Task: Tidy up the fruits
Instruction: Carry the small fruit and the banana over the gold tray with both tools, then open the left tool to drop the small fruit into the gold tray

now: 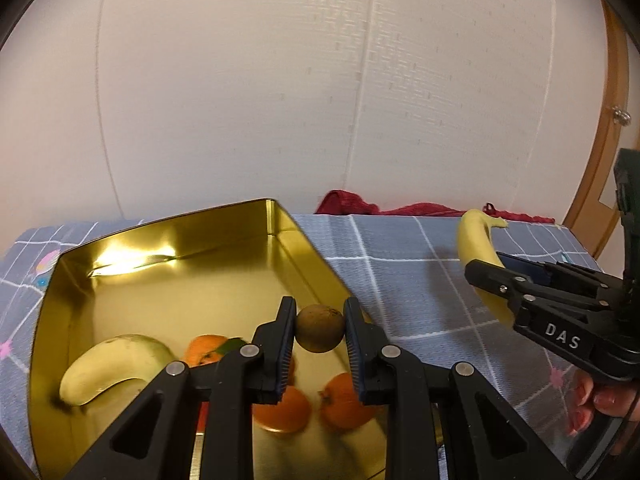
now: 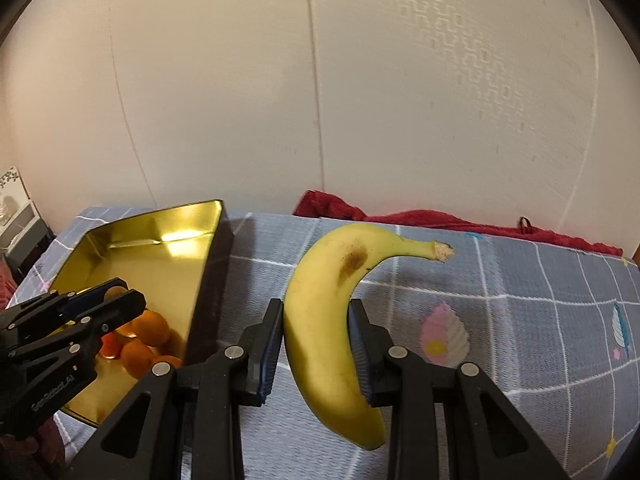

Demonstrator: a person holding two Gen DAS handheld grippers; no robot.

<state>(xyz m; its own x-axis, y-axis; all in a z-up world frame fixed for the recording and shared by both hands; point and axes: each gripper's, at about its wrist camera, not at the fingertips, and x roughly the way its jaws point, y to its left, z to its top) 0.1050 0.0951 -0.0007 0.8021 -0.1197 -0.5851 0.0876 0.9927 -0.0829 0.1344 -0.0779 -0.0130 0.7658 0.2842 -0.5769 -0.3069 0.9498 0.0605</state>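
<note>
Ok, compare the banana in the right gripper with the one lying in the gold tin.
The held banana is clamped in the right gripper above the checked cloth; the tin banana lies loose in the gold tin. The held one has a brown bruise. Both are yellow and curved.

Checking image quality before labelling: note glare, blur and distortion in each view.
Left wrist: bright glare on the tin's far wall, oranges slightly blurred near the bottom, wall seams bowed by the fisheye. Right wrist: same glare inside the tin, banana sharp, dark vignette at the corners.
</note>
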